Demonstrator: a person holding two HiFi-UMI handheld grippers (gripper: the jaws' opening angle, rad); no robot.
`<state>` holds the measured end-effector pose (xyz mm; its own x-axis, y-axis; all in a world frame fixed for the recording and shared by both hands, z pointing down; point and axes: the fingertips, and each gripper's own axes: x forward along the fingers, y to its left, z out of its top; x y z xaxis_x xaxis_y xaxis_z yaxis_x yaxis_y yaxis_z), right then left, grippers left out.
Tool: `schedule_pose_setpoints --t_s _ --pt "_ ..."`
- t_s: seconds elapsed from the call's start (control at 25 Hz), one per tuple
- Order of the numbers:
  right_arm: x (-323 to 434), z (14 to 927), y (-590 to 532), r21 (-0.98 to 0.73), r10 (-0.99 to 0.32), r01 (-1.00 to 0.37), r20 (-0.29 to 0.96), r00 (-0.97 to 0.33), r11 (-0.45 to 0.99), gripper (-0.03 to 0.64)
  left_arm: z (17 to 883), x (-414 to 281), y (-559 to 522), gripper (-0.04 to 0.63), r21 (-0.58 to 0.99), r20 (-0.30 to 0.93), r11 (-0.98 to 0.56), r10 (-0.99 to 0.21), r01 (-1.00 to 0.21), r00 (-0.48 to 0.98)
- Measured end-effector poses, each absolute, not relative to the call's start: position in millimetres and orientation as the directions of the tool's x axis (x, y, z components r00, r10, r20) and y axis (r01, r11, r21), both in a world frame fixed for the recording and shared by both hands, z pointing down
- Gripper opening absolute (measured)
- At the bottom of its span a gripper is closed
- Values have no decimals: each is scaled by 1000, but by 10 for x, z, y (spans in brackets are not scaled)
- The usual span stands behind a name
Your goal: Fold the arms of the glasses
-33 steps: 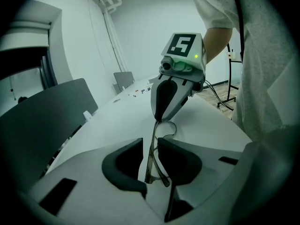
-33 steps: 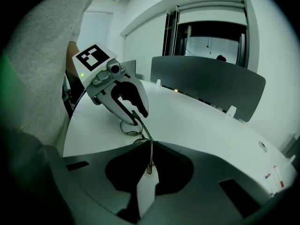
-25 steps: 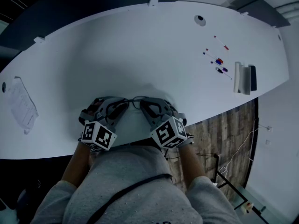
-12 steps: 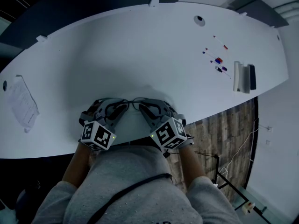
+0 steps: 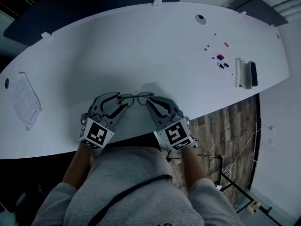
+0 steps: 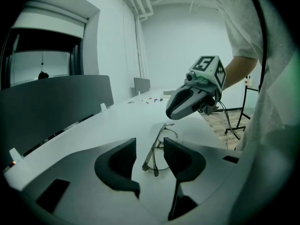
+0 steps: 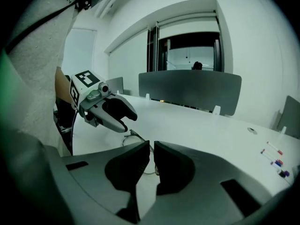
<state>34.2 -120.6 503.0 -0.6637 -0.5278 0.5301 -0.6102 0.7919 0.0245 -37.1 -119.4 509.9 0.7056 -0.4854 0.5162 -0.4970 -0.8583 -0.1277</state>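
While you stand at the near edge of the white desk point(image 5: 141, 46), the glasses point(image 5: 136, 98) are just beyond that edge, between your two grippers, with the front frame running left to right. Your left gripper point(image 5: 121, 100) is at their left end with its jaws spread wide; they have just been opening. Its own view shows the left end of the glasses between the two pads point(image 6: 119, 161), touching neither, so nothing is gripped on that side. Your right gripper point(image 5: 148, 102) is at the right end of the glasses, tips just beside the frame. Its jaws are nearly together, with only a thin slit between them. Thin frame wire shows through that slit in the right gripper view; no view shows whether the pads actually pinch it. In the left gripper view, the right gripper's tip hangs just above the far end of the glasses. Both grippers tilt down toward the desk, marker cubes toward you. Elsewhere on the desk: a few markers point(image 5: 220, 58) far right, a white and dark block point(image 5: 245, 75) just right of them, a sheet of paper point(image 5: 23, 102) at the left end. All are well apart from the glasses.
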Motion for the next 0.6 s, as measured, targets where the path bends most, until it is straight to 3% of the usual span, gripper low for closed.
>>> schedule_pose_setpoints --t_s 0.12,0.24,0.36,0.6 --pt "302 4918 -1074 0 -553 -635 491 -674 773 37 4979 -454 -1112 184 -143 469 -836 -529 -530 708" --pt "243 4839 -875 -36 -575 -663 464 -674 748 37 4764 -531 -1002 88 -178 384 -808 -583 -562 716" --pt "194 4784 -651 -54 -592 -684 453 -666 728 34 4653 -580 -843 44 -150 342 -802 -591 -579 731" --pt "-11 4633 -206 -48 -614 -696 429 -662 717 29 4605 -640 -462 26 -97 321 -820 -562 -564 762"
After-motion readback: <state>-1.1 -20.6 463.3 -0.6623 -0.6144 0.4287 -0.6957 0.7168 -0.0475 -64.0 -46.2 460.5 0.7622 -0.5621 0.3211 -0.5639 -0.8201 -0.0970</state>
